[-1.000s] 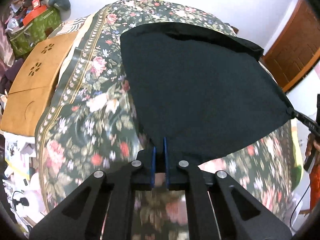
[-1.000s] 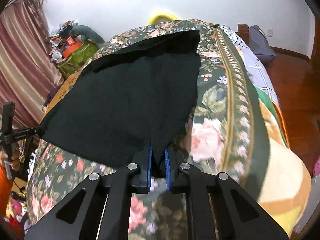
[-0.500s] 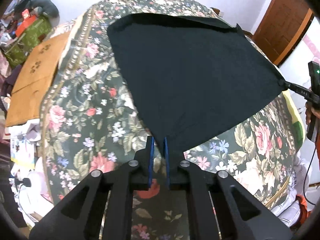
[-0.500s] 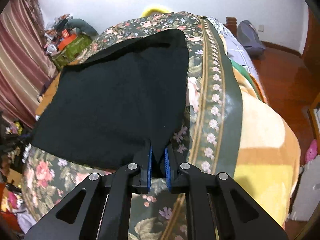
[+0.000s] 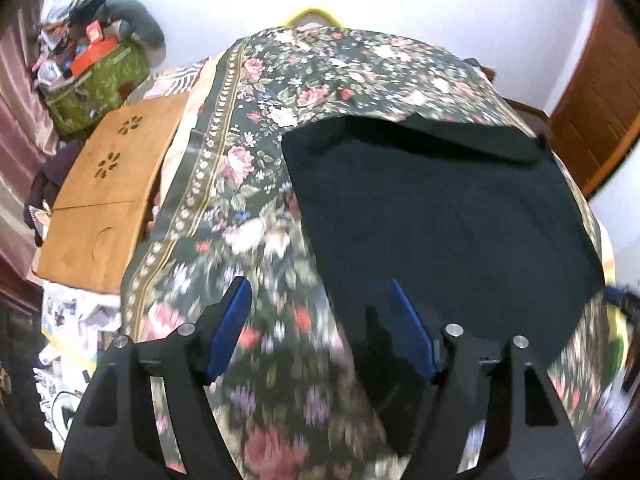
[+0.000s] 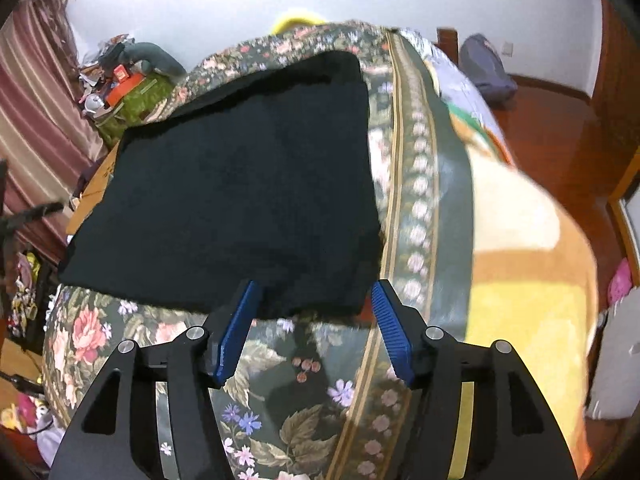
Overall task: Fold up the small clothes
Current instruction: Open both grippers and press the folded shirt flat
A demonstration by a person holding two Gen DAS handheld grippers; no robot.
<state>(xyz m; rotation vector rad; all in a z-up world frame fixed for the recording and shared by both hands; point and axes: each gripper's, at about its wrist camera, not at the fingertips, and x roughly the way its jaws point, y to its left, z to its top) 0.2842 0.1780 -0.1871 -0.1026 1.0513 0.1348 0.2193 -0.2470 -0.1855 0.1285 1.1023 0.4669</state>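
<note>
— How is the left gripper (image 5: pixel 322 322) seen?

— Its jaws have just been opening and are spread wide; the near corner of the black cloth (image 5: pixel 440 216) is seen between the blue pads, gripped by neither.

— And the right gripper (image 6: pixel 316 322)?

— Likewise just opened, with nothing pinched; the other near corner of the cloth (image 6: pixel 240 184) is framed between its pads.

— Where is the cloth laid?

— It is spread flat on the floral bedspread (image 6: pixel 420 184) of the bed, with a wooden lap table (image 5: pixel 104 200) beside it.
</note>
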